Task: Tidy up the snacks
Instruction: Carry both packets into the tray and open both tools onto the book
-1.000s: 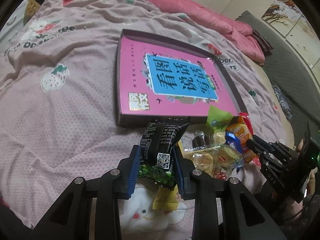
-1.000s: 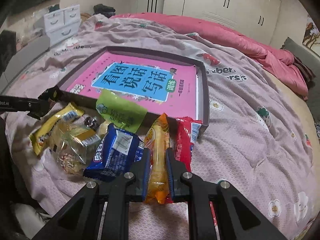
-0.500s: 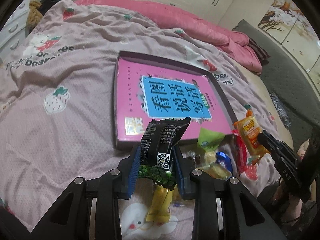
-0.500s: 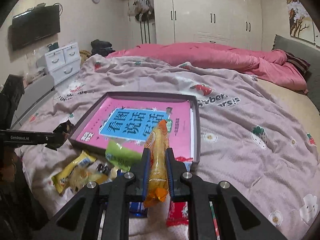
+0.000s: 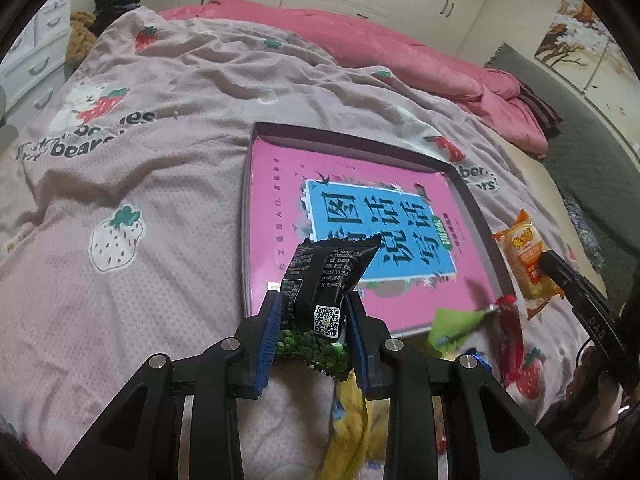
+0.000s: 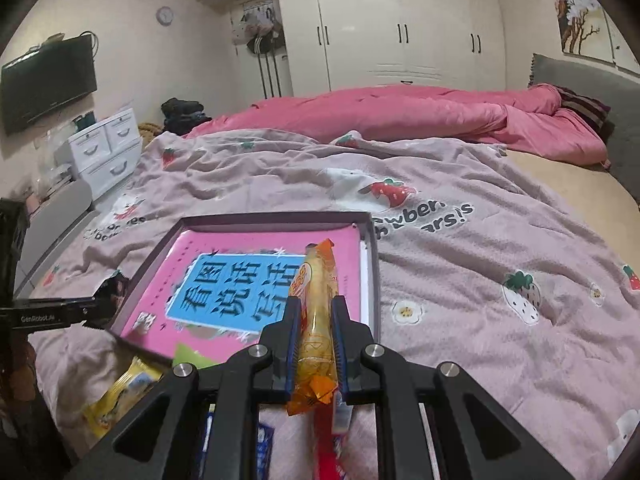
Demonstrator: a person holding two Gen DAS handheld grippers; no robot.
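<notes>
While clamped between blue pads, black snack packet (image 5: 320, 288) held upright in left gripper (image 5: 314, 320), jaws pressed narrow on its sides, raised over the near edge of the tray. Orange snack packet (image 6: 316, 320) pinched edge-on in right gripper (image 6: 315, 340), jaws nearly together, also lifted above the bedspread. Beneath and between the grippers, loose snacks on the blanket: yellow packet (image 6: 120, 392), green packet (image 5: 452, 324), red packet (image 5: 510, 344). Just beyond, dark shallow tray (image 5: 256, 184) with pink book (image 5: 360, 232) lying flat inside. Farther back, strawberry-print bedspread (image 5: 120, 160), then pink quilt (image 6: 400, 116) and white wardrobe (image 6: 400, 24).
</notes>
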